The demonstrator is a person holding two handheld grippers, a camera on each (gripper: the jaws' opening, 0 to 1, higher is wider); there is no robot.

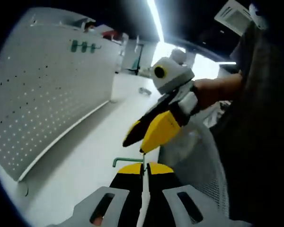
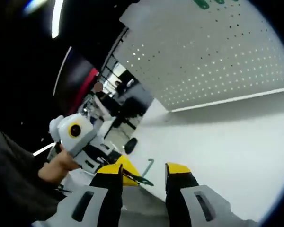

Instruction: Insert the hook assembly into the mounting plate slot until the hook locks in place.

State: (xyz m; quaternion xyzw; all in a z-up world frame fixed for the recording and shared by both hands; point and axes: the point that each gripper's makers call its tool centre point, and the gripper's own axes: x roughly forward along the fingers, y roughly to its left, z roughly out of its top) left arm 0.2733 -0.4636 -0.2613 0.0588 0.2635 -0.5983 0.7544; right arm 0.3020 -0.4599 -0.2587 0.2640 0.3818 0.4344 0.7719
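Observation:
A white perforated mounting plate (image 1: 47, 94) stands upright on the white table (image 1: 85, 161), with green hooks (image 1: 83, 46) hung near its top. In the right gripper view the same plate (image 2: 217, 61) is at the upper right. My left gripper (image 1: 144, 166) is shut on a thin green hook (image 1: 125, 161) that sticks out to the left of its yellow tips. My right gripper (image 1: 137, 142) comes in from the right, just above that hook. In its own view the right gripper (image 2: 143, 169) is open, and the left gripper (image 2: 128, 176) holds the hook (image 2: 148, 166) close to the gap.
A person's hand (image 1: 213, 92) holds the right gripper. Grey mesh (image 1: 199, 161) hangs at the right beside the table. A small object (image 1: 144, 91) lies far back on the table. Bare tabletop (image 2: 227, 142) stretches in front of the plate.

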